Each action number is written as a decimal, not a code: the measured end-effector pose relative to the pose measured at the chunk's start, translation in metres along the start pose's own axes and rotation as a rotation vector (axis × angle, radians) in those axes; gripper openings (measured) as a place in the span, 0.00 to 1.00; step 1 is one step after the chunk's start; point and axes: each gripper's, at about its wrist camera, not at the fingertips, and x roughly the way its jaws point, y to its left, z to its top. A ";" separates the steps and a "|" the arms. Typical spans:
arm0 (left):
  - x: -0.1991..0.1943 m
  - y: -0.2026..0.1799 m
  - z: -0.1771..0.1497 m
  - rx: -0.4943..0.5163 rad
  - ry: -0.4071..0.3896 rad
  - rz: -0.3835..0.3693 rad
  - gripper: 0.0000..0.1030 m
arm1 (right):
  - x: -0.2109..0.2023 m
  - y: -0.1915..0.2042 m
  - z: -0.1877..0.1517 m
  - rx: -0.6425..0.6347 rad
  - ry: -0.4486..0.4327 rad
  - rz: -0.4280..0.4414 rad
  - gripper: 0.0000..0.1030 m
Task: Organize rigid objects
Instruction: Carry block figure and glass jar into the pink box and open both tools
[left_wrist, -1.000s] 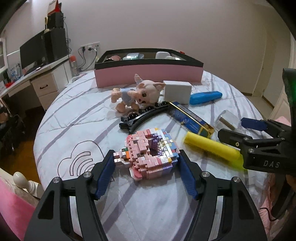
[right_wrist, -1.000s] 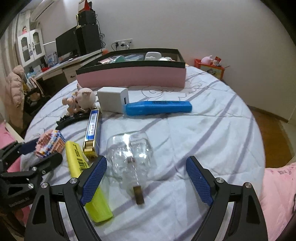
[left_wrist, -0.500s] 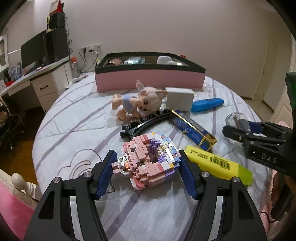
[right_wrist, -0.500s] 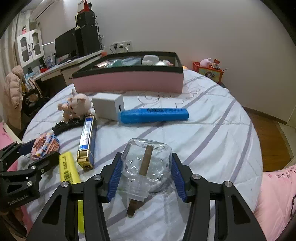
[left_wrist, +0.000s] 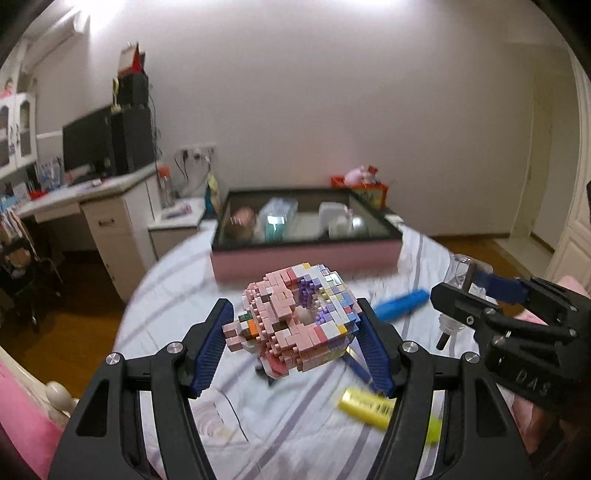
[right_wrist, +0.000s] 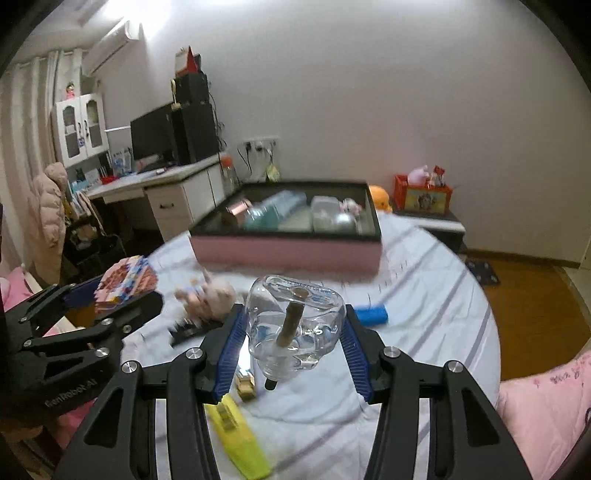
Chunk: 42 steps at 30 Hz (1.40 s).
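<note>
pink block model (left_wrist: 297, 319) and clear glass bottle (right_wrist: 295, 325) held above bed; pink-sided box (right_wrist: 286, 254) behind.

One block model (left_wrist: 299, 317), one glass bottle (right_wrist: 293, 326), two highlighters (right_wrist: 240, 439), one box (right_wrist: 284, 251)

The left gripper (left_wrist: 293, 339) is held clear above the bed, angled down and forward, its blue pads clamped on both sides of a pink block model (left_wrist: 297, 326). Just to its right, level with it, the right gripper (right_wrist: 291, 332) points the same way; its jaws have just closed and now pinch a clear glass bottle (right_wrist: 293, 321).
</note>
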 end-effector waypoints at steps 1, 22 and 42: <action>-0.003 -0.001 0.005 0.002 -0.018 0.007 0.65 | -0.003 0.002 0.004 -0.002 -0.018 0.000 0.50; -0.013 -0.003 0.068 0.064 -0.189 0.077 0.65 | -0.024 0.013 0.065 -0.033 -0.170 -0.020 0.50; 0.141 0.027 0.120 0.090 -0.028 0.102 0.65 | 0.108 -0.017 0.122 -0.071 -0.040 -0.039 0.50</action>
